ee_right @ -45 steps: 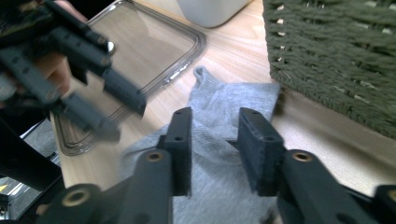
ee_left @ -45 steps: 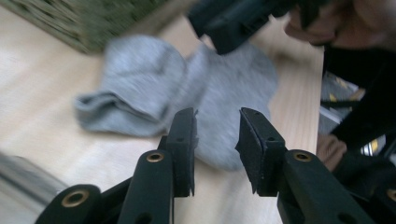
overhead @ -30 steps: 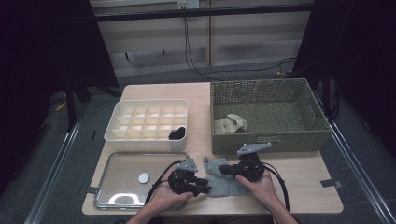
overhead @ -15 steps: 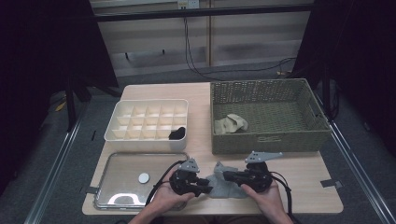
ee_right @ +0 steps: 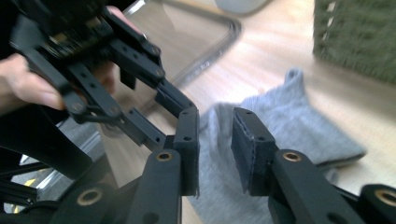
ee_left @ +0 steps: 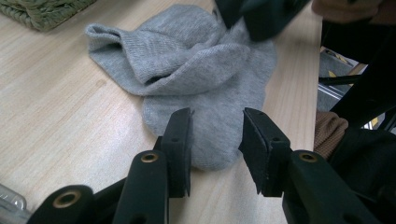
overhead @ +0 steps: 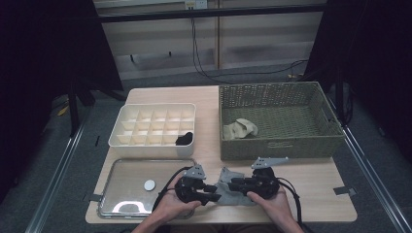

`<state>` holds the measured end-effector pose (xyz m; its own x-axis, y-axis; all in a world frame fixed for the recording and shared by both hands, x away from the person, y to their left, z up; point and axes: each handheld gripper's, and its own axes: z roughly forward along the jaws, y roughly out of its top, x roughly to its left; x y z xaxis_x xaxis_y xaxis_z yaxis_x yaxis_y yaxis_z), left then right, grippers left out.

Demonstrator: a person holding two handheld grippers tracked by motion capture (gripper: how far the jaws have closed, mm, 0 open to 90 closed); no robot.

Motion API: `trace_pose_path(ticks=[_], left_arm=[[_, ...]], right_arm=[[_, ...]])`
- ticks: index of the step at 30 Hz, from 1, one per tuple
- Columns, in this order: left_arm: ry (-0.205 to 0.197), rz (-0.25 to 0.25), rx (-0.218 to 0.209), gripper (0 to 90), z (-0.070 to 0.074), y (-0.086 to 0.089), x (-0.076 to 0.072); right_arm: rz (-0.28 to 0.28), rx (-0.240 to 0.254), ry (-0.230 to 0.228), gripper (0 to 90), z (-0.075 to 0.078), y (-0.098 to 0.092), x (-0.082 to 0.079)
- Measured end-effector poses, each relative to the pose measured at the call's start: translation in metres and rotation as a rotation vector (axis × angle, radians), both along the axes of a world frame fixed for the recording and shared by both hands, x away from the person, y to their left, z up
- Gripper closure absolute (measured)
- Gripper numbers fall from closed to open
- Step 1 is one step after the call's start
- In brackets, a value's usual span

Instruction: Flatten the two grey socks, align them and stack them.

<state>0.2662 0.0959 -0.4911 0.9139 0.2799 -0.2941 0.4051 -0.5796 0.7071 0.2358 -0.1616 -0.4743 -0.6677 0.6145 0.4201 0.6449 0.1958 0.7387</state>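
We count one shiny metal tray (overhead: 126, 194) with one small white disc (overhead: 149, 184) on it, one white box with little square rooms (overhead: 145, 127) holding one dark thing (overhead: 184, 139), one green woven basket (overhead: 279, 145) with one pale cloth (overhead: 240, 129) inside, one grey sock (ee_left: 196, 79), and two grippers.

The tray lies just behind and beside our left gripper (overhead: 216, 193). The white box sits past it, and the basket wall stands a little way beyond our right gripper (overhead: 232, 184). The table's near edge runs close under our hands. The bare wood to the far side of the right gripper, below the basket, is the widest free spot.

In the left gripper view, the left gripper (ee_left: 215, 135) has its jaws partly apart, and they have just opened a little more. The rounded end of the sock lies on the table under the gap between them. The pads do not squeeze it.

In the right gripper view, the right gripper (ee_right: 215, 140) has just let its jaws spread from a tight close. A narrow gap shows between the pads, with the sock (ee_right: 299, 130) lying on the table behind that gap, not pinched. The left gripper (ee_right: 184, 105) reaches in just ahead of it, over the same sock.

In the high view the sock (overhead: 233, 194) lies crumpled between the two grippers.
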Motion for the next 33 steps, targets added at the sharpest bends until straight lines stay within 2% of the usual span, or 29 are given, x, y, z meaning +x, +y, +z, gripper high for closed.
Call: trace_pose_path(ticks=[2,3,5,8,13,16,17,18,19,20,21,22,23,24,25,27,31,33], left_arm=[[-0.003,-0.005,0.002,63.0,0.0,-0.001,0.0],[-0.003,-0.005,0.002,62.7,0.0,-0.001,0.0],[0.002,-0.004,0.01,62.3,-0.001,-0.001,0.001],[0.003,-0.005,0.016,62.1,-0.001,-0.001,0.001],[0.008,0.011,0.004,61.3,-0.003,-0.001,0.002],[0.012,0.009,0.0,58.3,-0.001,-0.002,0.002],[0.015,0.011,-0.007,58.3,-0.001,-0.002,0.002],[0.014,0.016,-0.018,57.6,-0.001,-0.003,0.003],[0.013,0.021,-0.025,57.6,0.0,-0.004,0.003],[0.01,0.023,-0.027,56.6,0.001,-0.004,0.003],[-0.001,0.043,-0.052,52.8,0.003,-0.006,0.003],[-0.001,0.043,-0.052,49.9,0.003,-0.006,0.003],[-0.036,0.07,-0.056,47.5,0.006,-0.007,0.003],[-0.036,0.07,-0.056,47.4,0.006,-0.007,0.003],[-0.012,0.072,-0.077,47.1,0.007,-0.008,0.006],[-0.011,0.076,-0.076,47.2,0.008,-0.009,0.006],[-0.018,0.067,-0.097,48.4,0.011,-0.009,0.007],[-0.016,0.065,-0.099,49.6,0.012,-0.01,0.008]], right_arm=[[-0.016,-0.007,-0.002,79.8,0.003,-0.003,0.003],[-0.016,-0.007,-0.002,79.8,0.003,-0.003,0.003],[-0.011,-0.049,0.01,81.3,-0.002,-0.002,0.012],[-0.003,-0.069,0.018,77.8,-0.008,0.003,0.016],[0.018,-0.142,0.044,65.8,-0.021,0.014,0.018],[0.022,-0.148,0.044,66.0,-0.024,0.016,0.017],[0.02,-0.151,0.043,67.0,-0.024,0.016,0.017],[0.017,-0.162,0.033,72.7,-0.025,0.016,0.017],[0.017,-0.162,0.033,72.7,-0.025,0.016,0.017],[0.018,-0.174,0.025,77.2,-0.025,0.016,0.017],[0.006,-0.188,0.02,85.3,-0.025,0.016,0.018],[0.006,-0.188,0.02,85.3,-0.025,0.016,0.018],[0.003,-0.179,0.022,88.0,-0.025,0.014,0.019],[0.003,-0.179,0.022,88.0,-0.025,0.014,0.019],[-0.005,-0.162,0.019,88.5,-0.023,0.013,0.019],[-0.009,-0.157,0.015,88.5,-0.021,0.012,0.019],[-0.047,-0.086,-0.005,88.8,-0.006,-0.001,0.02],[-0.056,-0.08,-0.009,88.9,-0.005,-0.003,0.021]])
